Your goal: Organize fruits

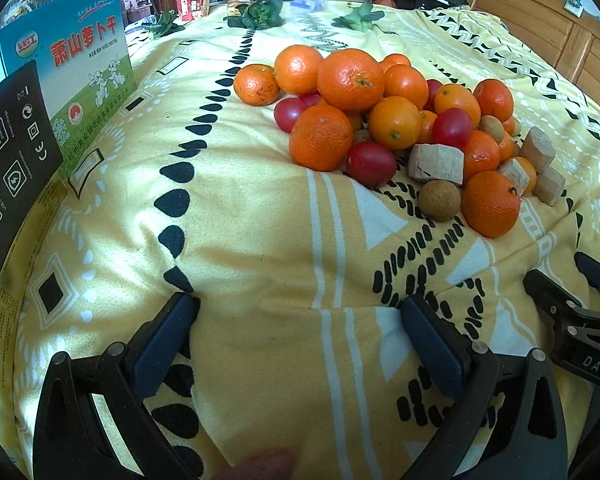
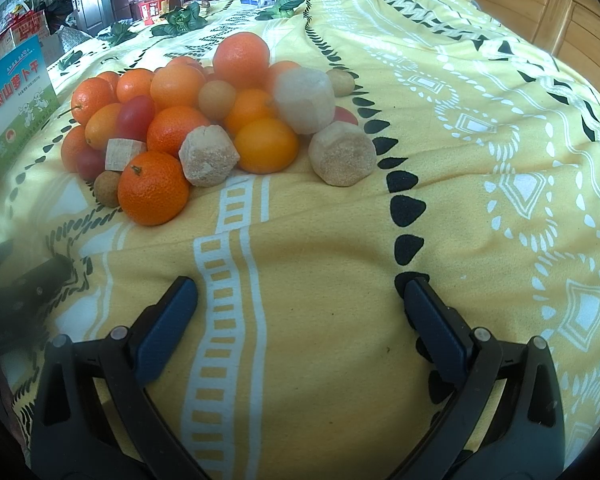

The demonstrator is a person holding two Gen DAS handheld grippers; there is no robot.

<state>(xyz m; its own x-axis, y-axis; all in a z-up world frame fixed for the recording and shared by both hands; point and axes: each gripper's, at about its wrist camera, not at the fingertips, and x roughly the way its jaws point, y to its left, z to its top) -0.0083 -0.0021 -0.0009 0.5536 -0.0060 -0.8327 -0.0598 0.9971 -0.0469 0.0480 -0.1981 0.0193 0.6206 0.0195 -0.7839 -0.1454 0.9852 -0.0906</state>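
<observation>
A pile of fruit lies on a yellow patterned cloth [image 1: 260, 220]: oranges [image 1: 350, 79], red cherry tomatoes [image 1: 371, 163], brown longans [image 1: 439, 201] and pale sugarcane chunks [image 1: 436, 163]. My left gripper [image 1: 300, 308] is open and empty, resting low in front of the pile. The same pile shows in the right wrist view, with an orange [image 2: 154, 188] and cane chunks [image 2: 342, 152] nearest. My right gripper [image 2: 300, 292] is open and empty, short of the pile. The right gripper also shows at the left wrist view's right edge [image 1: 572, 300].
A blue and green carton [image 1: 80, 80] and a black box [image 1: 12, 152] stand at the left. Green leafy vegetables [image 1: 260, 14] lie at the far end of the cloth. A wooden cabinet [image 1: 540, 28] stands at the right.
</observation>
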